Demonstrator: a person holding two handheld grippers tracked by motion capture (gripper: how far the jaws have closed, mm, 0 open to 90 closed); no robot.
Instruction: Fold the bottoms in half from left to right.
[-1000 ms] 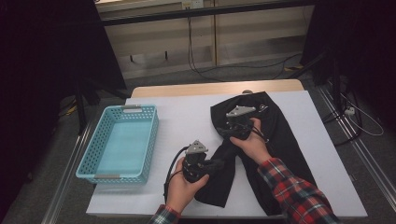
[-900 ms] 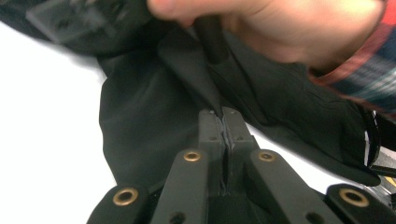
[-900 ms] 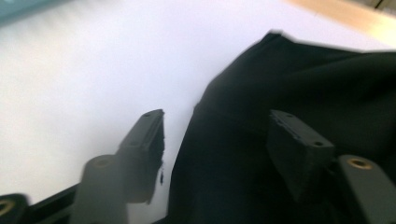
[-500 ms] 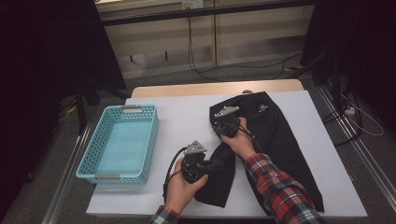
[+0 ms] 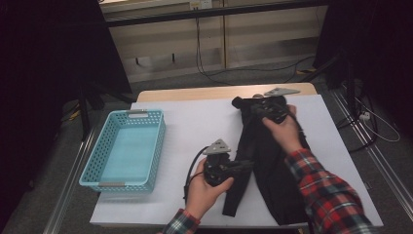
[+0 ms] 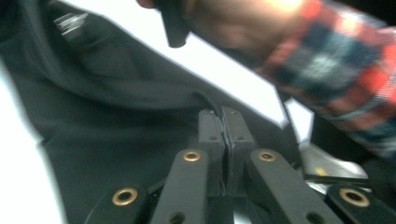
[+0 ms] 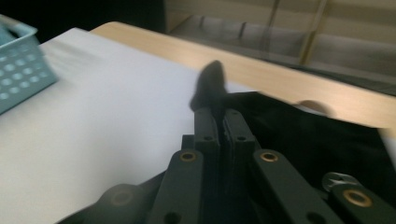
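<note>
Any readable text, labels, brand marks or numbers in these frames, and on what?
None can be read. The black garment carries a small pale mark in the left gripper view, too blurred to read. The blue basket, white table cover and plaid sleeve bear no lettering.

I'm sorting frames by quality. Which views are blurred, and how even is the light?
High view: sharp, white tabletop lit, surroundings dark. Left gripper view: plaid sleeve and black garment smeared, claw crisp. Right gripper view: blue basket and pinched garment tip soft.
</note>
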